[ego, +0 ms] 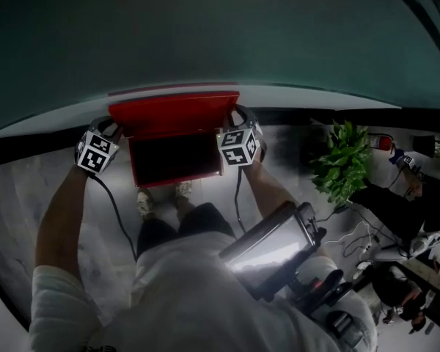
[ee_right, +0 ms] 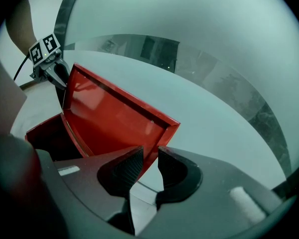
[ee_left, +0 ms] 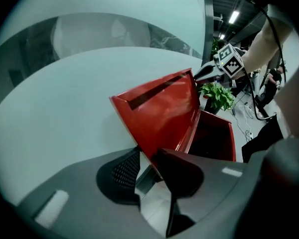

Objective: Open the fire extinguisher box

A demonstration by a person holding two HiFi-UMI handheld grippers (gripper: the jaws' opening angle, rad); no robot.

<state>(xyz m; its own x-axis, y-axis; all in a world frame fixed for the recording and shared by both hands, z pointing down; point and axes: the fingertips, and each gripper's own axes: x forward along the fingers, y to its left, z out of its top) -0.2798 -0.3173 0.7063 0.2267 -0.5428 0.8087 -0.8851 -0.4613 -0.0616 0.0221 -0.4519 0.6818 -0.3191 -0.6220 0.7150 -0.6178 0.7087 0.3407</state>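
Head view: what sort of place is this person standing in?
Probably an office or lab hallway: a red fire extinguisher box sits low against a frosted glass wall, with a potted plant and loose cables off to one side.

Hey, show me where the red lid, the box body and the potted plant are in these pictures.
red lid (ego: 174,114), head view, middle of the raised panel.
box body (ego: 177,180), head view, its red front rim.
potted plant (ego: 343,163), head view, the green leaves.

Red fire extinguisher box (ego: 174,116), green plant (ego: 342,160), grey floor (ego: 29,174)
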